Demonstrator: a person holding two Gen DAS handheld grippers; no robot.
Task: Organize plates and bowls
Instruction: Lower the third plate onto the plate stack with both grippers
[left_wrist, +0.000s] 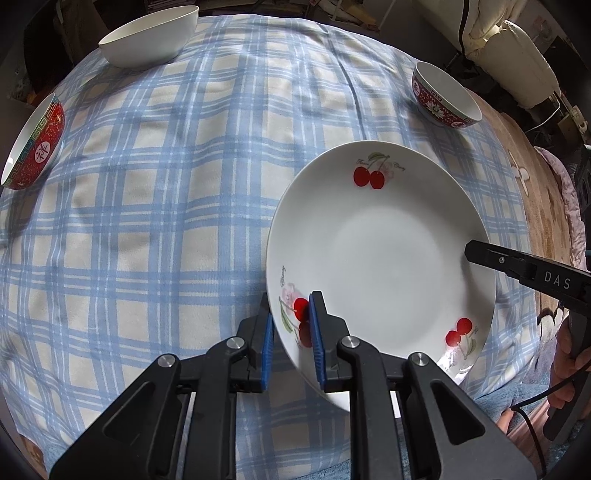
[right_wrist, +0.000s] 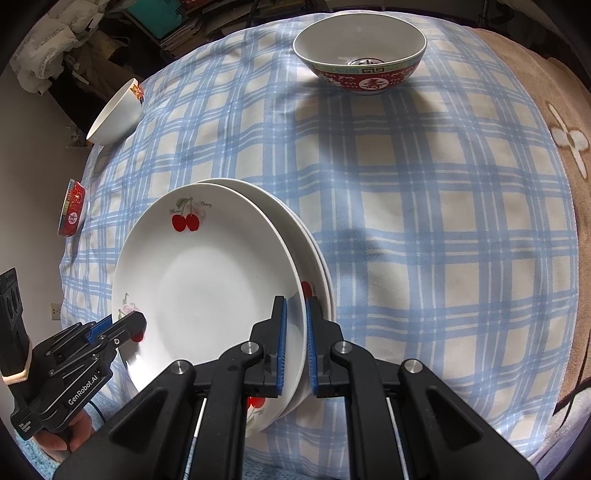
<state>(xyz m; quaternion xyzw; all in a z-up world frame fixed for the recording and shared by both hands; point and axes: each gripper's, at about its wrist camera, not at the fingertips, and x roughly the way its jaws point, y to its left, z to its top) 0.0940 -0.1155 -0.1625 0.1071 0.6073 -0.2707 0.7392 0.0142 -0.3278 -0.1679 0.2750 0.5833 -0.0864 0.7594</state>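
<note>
Blue-padded fingers of the left gripper (left_wrist: 289, 332) pinch the near-left rim of the top plate (left_wrist: 384, 254), while at the right edge of that view the right gripper (left_wrist: 476, 253) reaches over the opposite rim. Only the right wrist view shows that this plate sits on a stack of plates (right_wrist: 314, 251) low and left of centre, the right gripper (right_wrist: 295, 332) narrowly closed on the stack's rim. Red bowls (left_wrist: 37, 147) (left_wrist: 439, 98) and a white bowl (left_wrist: 151, 35) stand well apart on the checked cloth (left_wrist: 166, 221); how many plates lie beneath is hidden.
</note>
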